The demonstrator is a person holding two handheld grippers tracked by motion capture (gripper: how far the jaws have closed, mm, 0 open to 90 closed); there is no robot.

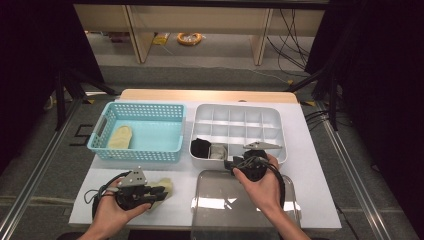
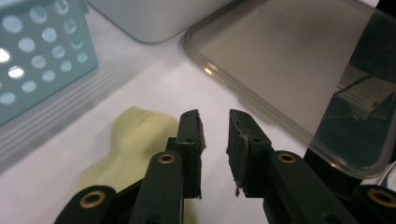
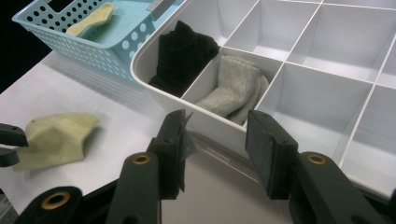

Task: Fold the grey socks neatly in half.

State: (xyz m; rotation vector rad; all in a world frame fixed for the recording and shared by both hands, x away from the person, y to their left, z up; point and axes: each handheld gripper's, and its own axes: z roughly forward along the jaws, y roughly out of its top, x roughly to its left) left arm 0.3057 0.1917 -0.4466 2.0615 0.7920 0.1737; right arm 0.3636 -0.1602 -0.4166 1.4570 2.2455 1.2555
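At the left, a pale yellow sock (image 1: 162,189) lies flat on the table (image 1: 310,200), just beside the left gripper (image 1: 159,192), whose jaws are parted slightly with nothing between them. To grasp the sock well, the jaws should be spread wider and brought down over a raised fold. In the high view, a second yellow sock (image 1: 121,136) is seen in the blue basket (image 1: 100,131). At the right, the right gripper (image 3: 215,135) is held spread and empty at the near wall of the white divided tray (image 3: 327,56); its view reveals a black sock (image 3: 182,53) and a grey sock (image 3: 233,88) in adjoining compartments.
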